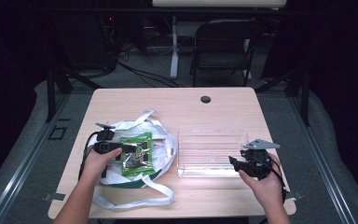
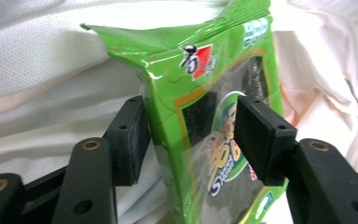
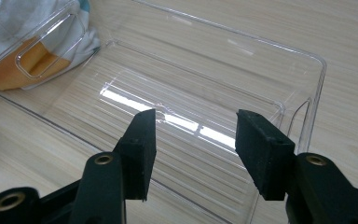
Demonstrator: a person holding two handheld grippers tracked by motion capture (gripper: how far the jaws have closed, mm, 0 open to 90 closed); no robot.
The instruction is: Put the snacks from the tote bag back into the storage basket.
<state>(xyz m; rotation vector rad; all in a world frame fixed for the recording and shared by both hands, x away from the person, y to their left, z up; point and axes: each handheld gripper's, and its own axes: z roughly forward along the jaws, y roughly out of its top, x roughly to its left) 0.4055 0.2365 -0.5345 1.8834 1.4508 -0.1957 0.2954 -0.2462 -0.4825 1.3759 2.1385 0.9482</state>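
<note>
A green snack packet [image 1: 137, 153] lies on a white cloth bag [image 1: 164, 140] at the table's left. My left gripper [image 1: 121, 151] reaches it from the left. In the left gripper view the packet [image 2: 200, 84] stands between the two black pads [image 2: 130, 140], and both pads touch its sides, so my left gripper [image 2: 191, 135] is shut on it. A clear plastic tray [image 1: 209, 133] sits empty at the right. My right gripper [image 1: 233, 163] hovers at the tray's near right corner. Over the tray's floor [image 3: 205, 84] my right gripper [image 3: 196, 140] stands open with nothing between its jaws.
The bag's long white straps [image 1: 135, 200] trail toward the front edge of the wooden table [image 1: 214, 112]. A corner of the bag [image 3: 0, 18] shows through the tray's far wall. A cable hole [image 1: 205, 99] lies near the back edge. A black folding chair [image 1: 223, 42] stands behind the table.
</note>
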